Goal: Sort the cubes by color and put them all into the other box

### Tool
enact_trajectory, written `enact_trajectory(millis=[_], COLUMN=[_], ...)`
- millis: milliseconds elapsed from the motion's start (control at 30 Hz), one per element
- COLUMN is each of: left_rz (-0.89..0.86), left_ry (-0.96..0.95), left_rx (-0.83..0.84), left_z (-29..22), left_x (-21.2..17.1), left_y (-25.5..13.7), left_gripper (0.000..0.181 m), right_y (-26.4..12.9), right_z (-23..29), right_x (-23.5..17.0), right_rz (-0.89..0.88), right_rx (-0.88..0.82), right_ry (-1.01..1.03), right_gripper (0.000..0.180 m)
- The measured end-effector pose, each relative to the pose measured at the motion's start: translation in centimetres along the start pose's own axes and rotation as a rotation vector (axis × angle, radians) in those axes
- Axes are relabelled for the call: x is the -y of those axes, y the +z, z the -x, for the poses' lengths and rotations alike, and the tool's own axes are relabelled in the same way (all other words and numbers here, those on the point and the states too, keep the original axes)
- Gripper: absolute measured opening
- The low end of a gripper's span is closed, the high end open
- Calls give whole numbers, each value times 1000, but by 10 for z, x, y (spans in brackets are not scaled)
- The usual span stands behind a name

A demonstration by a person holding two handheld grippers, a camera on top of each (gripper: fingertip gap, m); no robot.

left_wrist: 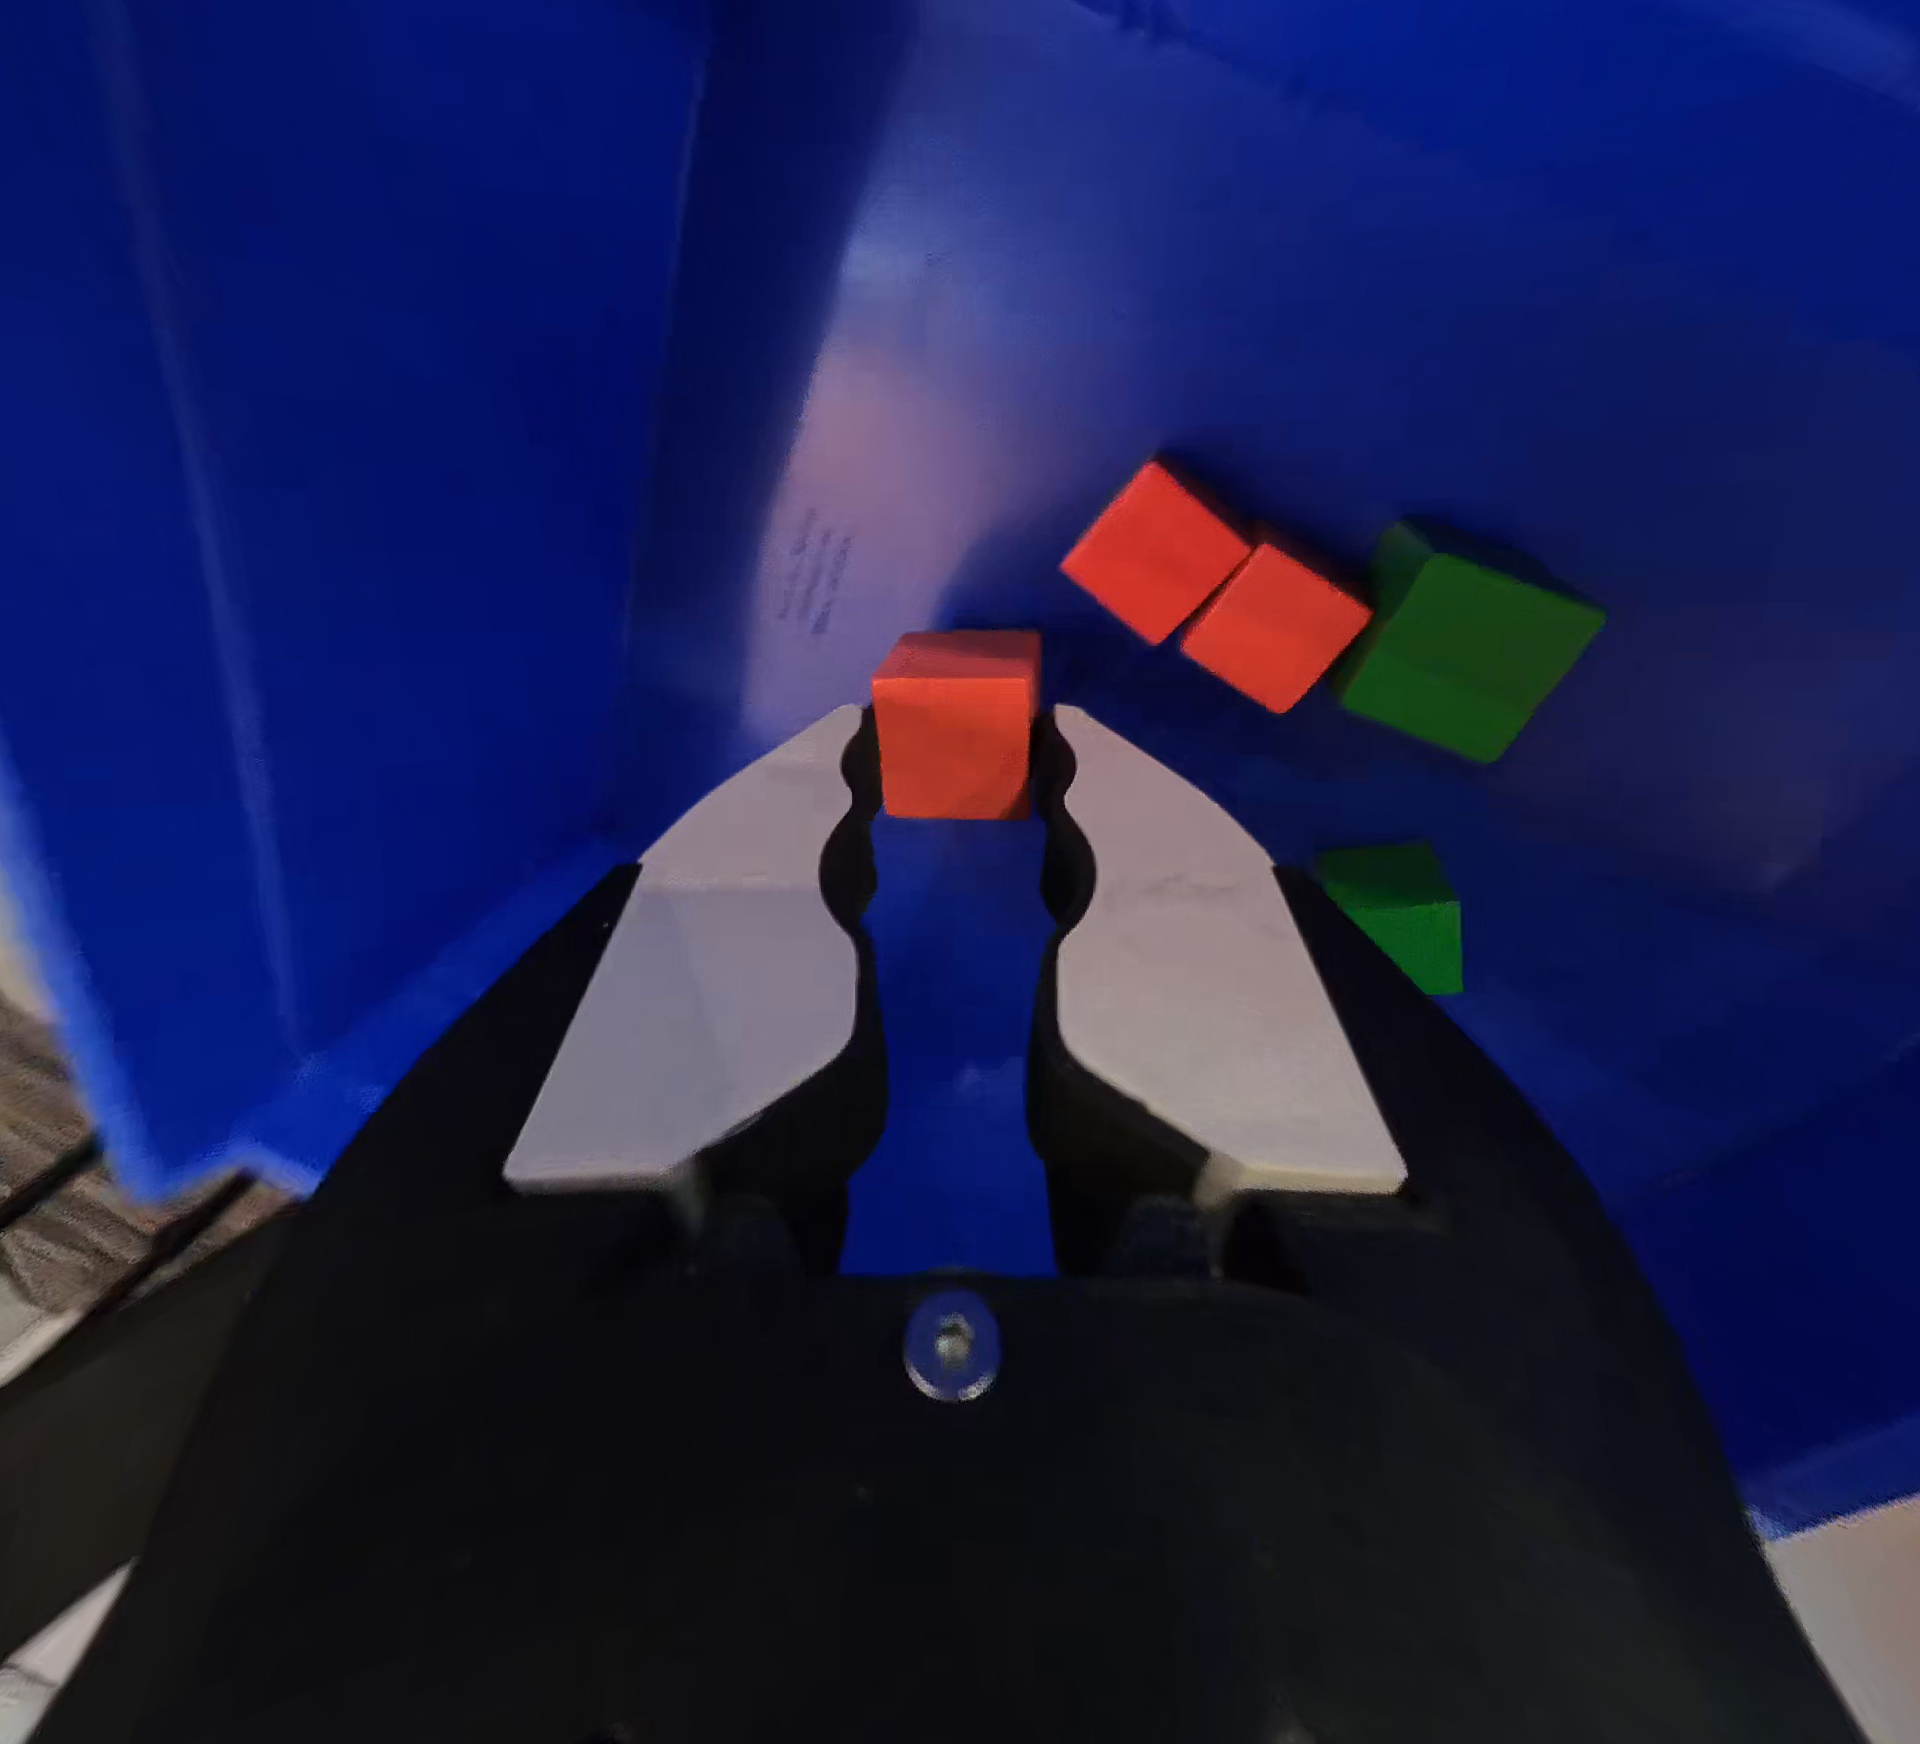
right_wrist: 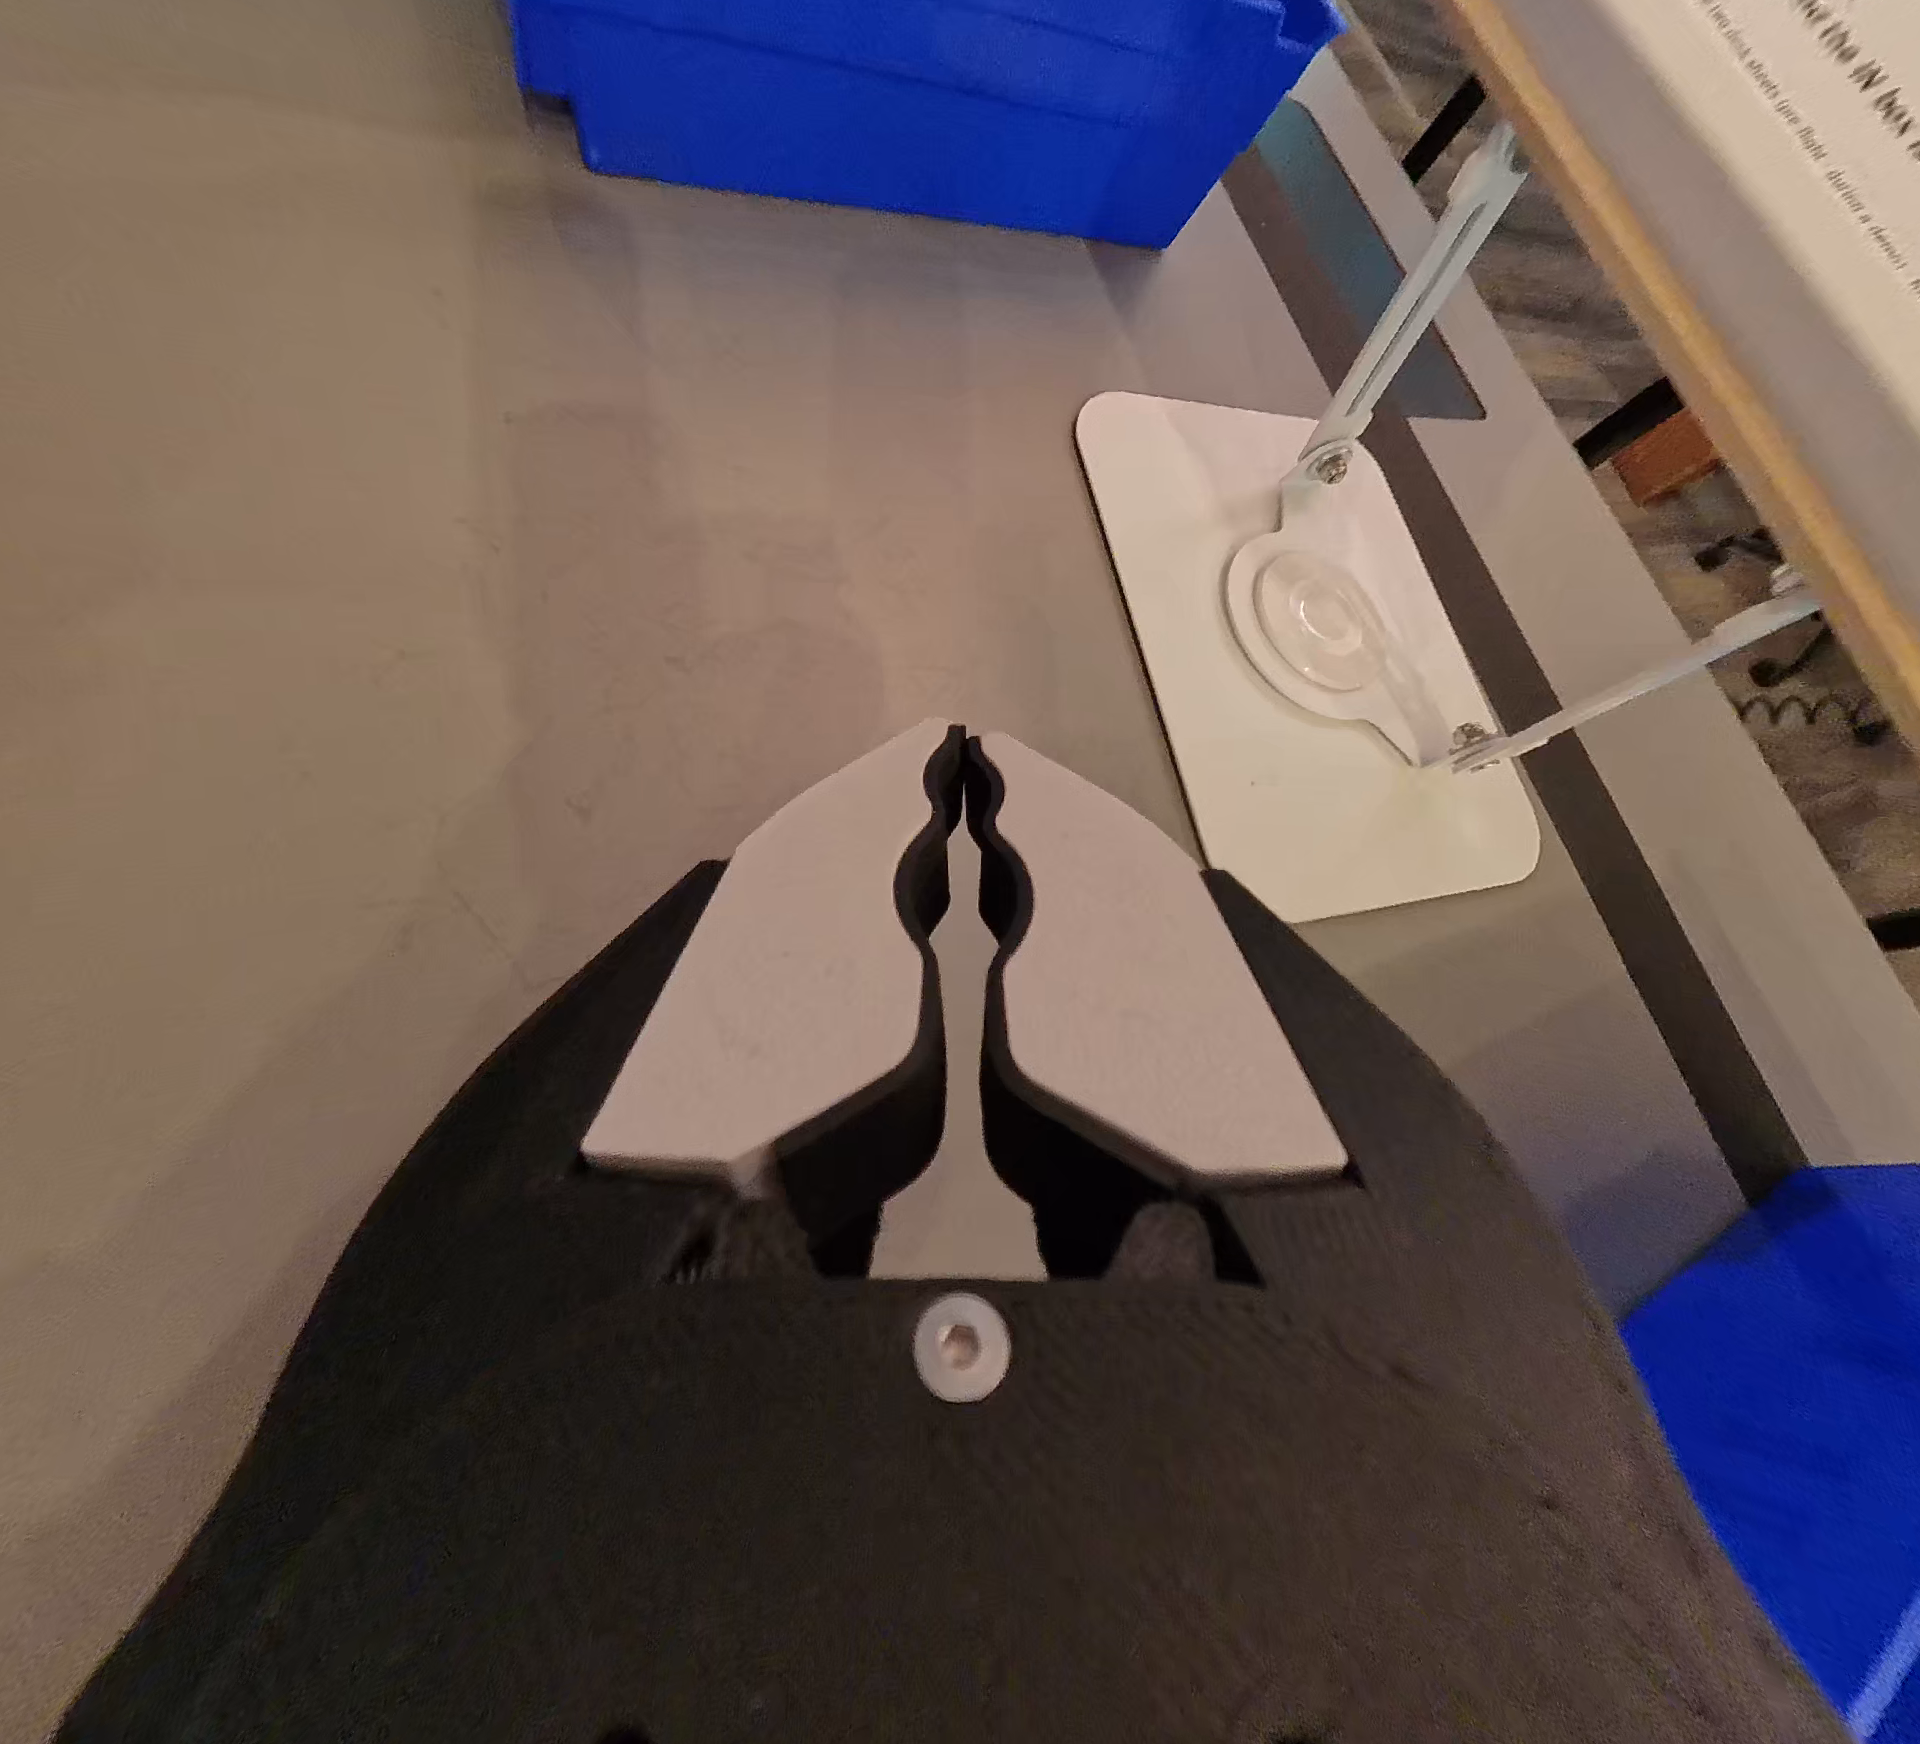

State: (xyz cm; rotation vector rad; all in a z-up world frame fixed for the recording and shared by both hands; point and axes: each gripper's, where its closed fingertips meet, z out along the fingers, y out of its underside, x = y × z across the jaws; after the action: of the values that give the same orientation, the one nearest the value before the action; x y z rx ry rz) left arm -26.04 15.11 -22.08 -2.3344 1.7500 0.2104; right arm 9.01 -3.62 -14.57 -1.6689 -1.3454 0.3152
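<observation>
Clearly light and stiff, to judge by the look: small hard-faced blocks with flat sides and sharp edges, unlikely to crush or bend. Smooth paint, so probably a little slippery; best taken across two opposite flat faces, square-on, near the middle of the block and not by a corner.

Held just so at present: left gripper [left_wrist: 954, 744] reaching down inside the blue box [left_wrist: 416, 344], jaws clamped on a red cube [left_wrist: 956, 718] at their very tips, one tip on each side face. Cannot tell whether lifted clear of the box floor or resting on it.

Counted inside that box:
- Red, three: the held one, plus a second red cube [left_wrist: 1153, 551] and a third red cube [left_wrist: 1276, 626] lying touching side by side, near the held one to its right.
- Green, two at least: a larger-looking green cube [left_wrist: 1470, 645] touching the third red one, with a faint seam across it, so possibly two together, hard to say; and a nearer green cube [left_wrist: 1397, 910], apart from the rest, partly hidden behind the right finger.

Elsewhere: right gripper [right_wrist: 966, 744] poised over the bare grey counter [right_wrist: 364, 447], jaws together at the tips and holding nothing. Ahead of it a farther blue box [right_wrist: 883, 84]; at the lower right the corner of another blue box [right_wrist: 1787, 1382]. Beside it a white stand base [right_wrist: 1195, 531] propping a wooden board [right_wrist: 1621, 323] with a printed sheet.
</observation>
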Motion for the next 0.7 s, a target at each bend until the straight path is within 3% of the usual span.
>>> enact_trajectory(millis=[100,200,233,300,400,533,700], left_rz=[-198,-650,-797,-1070,-1358,-1502,-1571], left_ry=[-129,-279,-289,-279,-273,-227,-219], left_rx=[55,-36,-103,-181,-380,-587,-763], left_z=[7,-19,-37,-76,-141,-213,-247], left_x=[5,40,54,80,112,145,169], left_y=[-47,-132,-161,-213,-262,-278,-273], left_gripper=[28,28,28,28,27,27,27], right_y=[-4,-11,-14,-17,-22,-26,-27], right_z=[-2,4,8,9,23,42,50], right_x=[16,51,67,99,142,177,182], right_rz=[-67,-174,-226,-298,-416,-512,-538], right_rx=[-37,-89,-101,-183,-253,-280,-274], right_ry=[-50,-200,-246,-306,-476,-588,-636], right_gripper=[0,0,8,56,65,65,64])
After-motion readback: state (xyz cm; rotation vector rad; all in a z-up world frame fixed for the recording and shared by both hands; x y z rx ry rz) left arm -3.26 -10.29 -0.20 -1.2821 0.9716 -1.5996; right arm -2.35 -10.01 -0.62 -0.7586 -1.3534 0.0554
